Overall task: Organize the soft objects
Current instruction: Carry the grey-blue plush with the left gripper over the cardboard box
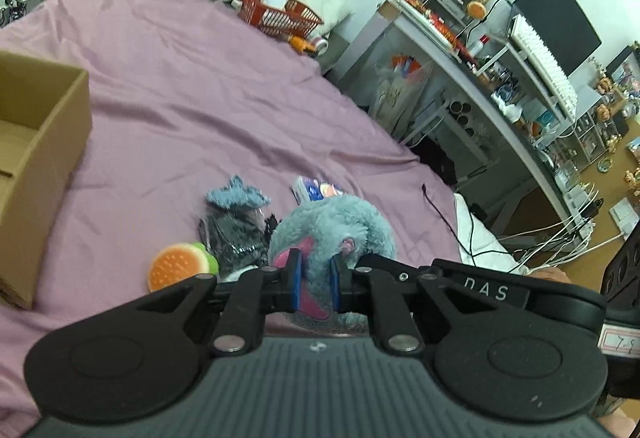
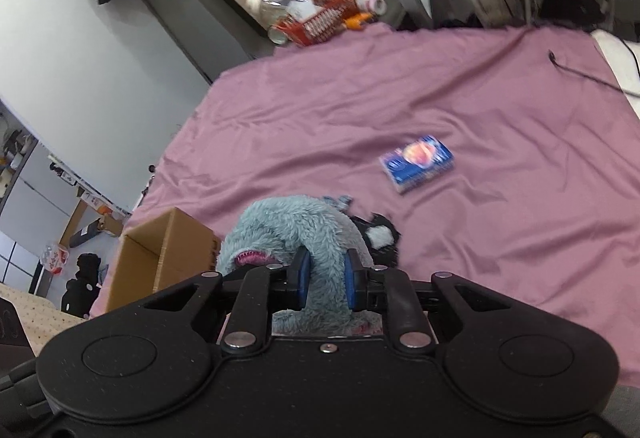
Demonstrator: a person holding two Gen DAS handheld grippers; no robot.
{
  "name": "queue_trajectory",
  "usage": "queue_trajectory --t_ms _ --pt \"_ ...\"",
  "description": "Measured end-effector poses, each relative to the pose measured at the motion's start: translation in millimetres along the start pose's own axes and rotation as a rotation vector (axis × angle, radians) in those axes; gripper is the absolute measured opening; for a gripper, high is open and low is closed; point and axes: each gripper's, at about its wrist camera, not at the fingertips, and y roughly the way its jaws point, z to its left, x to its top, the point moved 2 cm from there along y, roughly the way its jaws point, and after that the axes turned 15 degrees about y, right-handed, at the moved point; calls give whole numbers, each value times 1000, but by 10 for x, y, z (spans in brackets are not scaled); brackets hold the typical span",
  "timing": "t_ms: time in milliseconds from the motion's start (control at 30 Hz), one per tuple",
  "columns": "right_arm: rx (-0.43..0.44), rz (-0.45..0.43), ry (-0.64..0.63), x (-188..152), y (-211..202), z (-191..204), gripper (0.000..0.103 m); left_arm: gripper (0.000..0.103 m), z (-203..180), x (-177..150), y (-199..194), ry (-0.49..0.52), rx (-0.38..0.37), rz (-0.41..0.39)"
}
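From my left wrist camera, going left to right, I see the open cardboard box (image 1: pixel 44 142) at the far left edge of the pink bedsheet (image 1: pixel 192 86). Near it, closer to me, lies the burger-shaped squishy toy (image 1: pixel 182 263), and just beside that a dark grey fluffy item (image 1: pixel 236 222) with a blue-grey frill on top. Right of it is the blue plush toy (image 1: pixel 340 226), and my left gripper (image 1: pixel 315 280) is pinching it: both blue pads press into its fur and a pink part of it, the plush sitting directly between the fingers. A small blue packet (image 1: pixel 316 189) lies just behind the plush.

From my right wrist camera, the cardboard box (image 2: pixel 160 254) sits at the left, the blue plush toy (image 2: pixel 288 230) just beside it. My right gripper (image 2: pixel 325 274) is clamped on a curved furry limb of the plush, pads squeezing it from both sides. The dark grey fluffy item (image 2: pixel 378 236) peeks out right of the plush, and the blue packet (image 2: pixel 418 162) lies well apart on the bedsheet (image 2: pixel 480 98).
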Motion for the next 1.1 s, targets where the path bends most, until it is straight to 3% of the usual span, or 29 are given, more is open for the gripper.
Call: queue_trajectory --t_ms 567,1100 --pt "93 -72 -124 -253 19 879 18 13 543 226 -693 -73 22 -146" --pt "190 0 -200 -592 612 1605 18 14 1470 245 -1058 -206 85 -221"
